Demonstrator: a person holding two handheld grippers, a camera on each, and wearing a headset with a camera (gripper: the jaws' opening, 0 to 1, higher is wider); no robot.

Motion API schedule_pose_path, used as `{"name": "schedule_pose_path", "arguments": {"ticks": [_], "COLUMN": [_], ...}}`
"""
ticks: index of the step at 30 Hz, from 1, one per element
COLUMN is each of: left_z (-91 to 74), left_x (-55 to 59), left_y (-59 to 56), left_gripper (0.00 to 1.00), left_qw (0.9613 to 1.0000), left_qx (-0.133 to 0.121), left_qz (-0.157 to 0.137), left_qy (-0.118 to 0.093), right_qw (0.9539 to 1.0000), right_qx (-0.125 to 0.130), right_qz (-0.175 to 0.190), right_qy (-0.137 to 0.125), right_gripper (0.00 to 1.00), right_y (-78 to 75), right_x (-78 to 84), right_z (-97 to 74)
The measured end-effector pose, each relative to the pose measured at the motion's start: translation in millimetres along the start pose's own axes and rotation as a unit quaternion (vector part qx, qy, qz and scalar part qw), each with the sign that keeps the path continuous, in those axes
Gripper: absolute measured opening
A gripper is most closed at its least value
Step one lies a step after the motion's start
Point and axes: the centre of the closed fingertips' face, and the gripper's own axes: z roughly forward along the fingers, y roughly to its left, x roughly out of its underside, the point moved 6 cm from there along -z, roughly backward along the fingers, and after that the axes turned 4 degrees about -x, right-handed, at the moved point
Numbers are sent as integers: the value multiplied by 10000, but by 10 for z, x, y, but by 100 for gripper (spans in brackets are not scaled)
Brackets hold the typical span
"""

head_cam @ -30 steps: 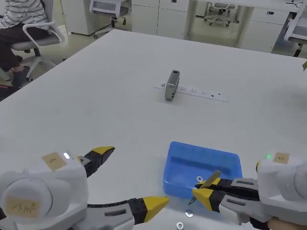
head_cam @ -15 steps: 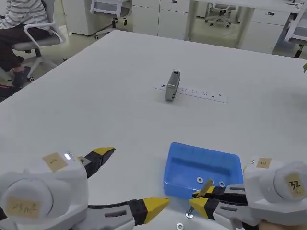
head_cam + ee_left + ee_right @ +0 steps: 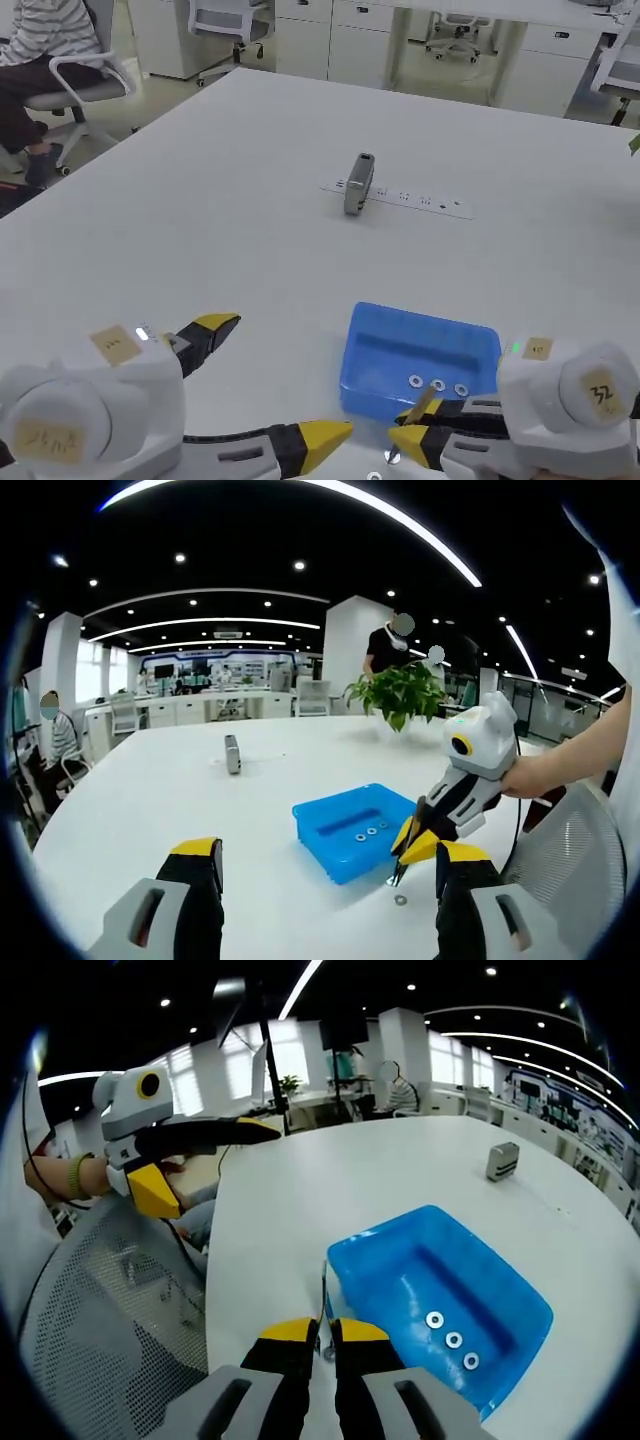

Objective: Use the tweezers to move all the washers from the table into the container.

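White desk [image 3: 200,220], wide and mostly bare. Blue container [image 3: 400,335] near the front edge, right of centre, sits flat on the desk. Left gripper [image 3: 285,377] at near left: hovers over the desk beside the container, jaws spread wide, nothing between them. Right gripper [image 3: 405,435] at near right, by the container's front wall: jaws pressed together, pinching the tweezers [image 3: 325,1300]. Tweezers slant down, tip close to the desk just outside the container's front wall. White power strip [image 3: 400,192] farther back at mid desk, grey block [image 3: 358,181] standing on its left end. Three washers [image 3: 453,1340] in a short row on the container floor. One more washer [image 3: 401,900] flat on the desk, just beside the tweezers tip, outside the container.
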Motion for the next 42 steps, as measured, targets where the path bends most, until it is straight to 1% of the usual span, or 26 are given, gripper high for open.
{"name": "schedule_pose_path", "arguments": {"ticks": [10, 15, 17, 21, 24, 27, 32, 36, 40, 42], "left_z": [-2, -4, -4, -5, -5, -5, -5, -5, -6, -7], "left_x": [-2, -2, -3, -3, -4, -3, -5, -5, -6, -5], "left_y": [5, 6, 8, 8, 7, 5, 6, 5, 5, 5], "left_gripper": [90, 90, 90, 90, 90, 90, 90, 90, 90, 90], "left_qw": [10000, 10000, 10000, 10000, 10000, 10000, 10000, 10000, 10000, 10000], "left_qx": [-15, -25, -34, -34, -31, -24, -25, -26, -22, -26], "left_qz": [2, 3, -2, -6, -7, -7, -12, -5, -11, -5], "left_qy": [-11, -14, -18, -21, -24, -22, -28, -25, -28, -24], "right_qw": [9996, 9996, 9997, 9994, 9982, 9975, 9955, 9941, 9927, 9917], "right_qx": [23, 73, 101, 182, 116, 86, 53, 30, 20, 58], "right_qz": [-273, -282, -199, 156, 405, 490, 622, 678, 734, 768], "right_qy": [59, 5, -48, -256, -416, -492, -717, -843, -954, -1025], "right_gripper": [4, 3, 2, 2, 3, 3, 3, 3, 3, 3], "right_y": [37, 20, 17, -15, -13, -22, -19, -16, -22, -36], "right_x": [2, 7, 8, 13, -19, -44, -123, -173, -225, -253], "right_z": [25, 25, 20, -10, -47, -78, -142, -185, -238, -273]}}
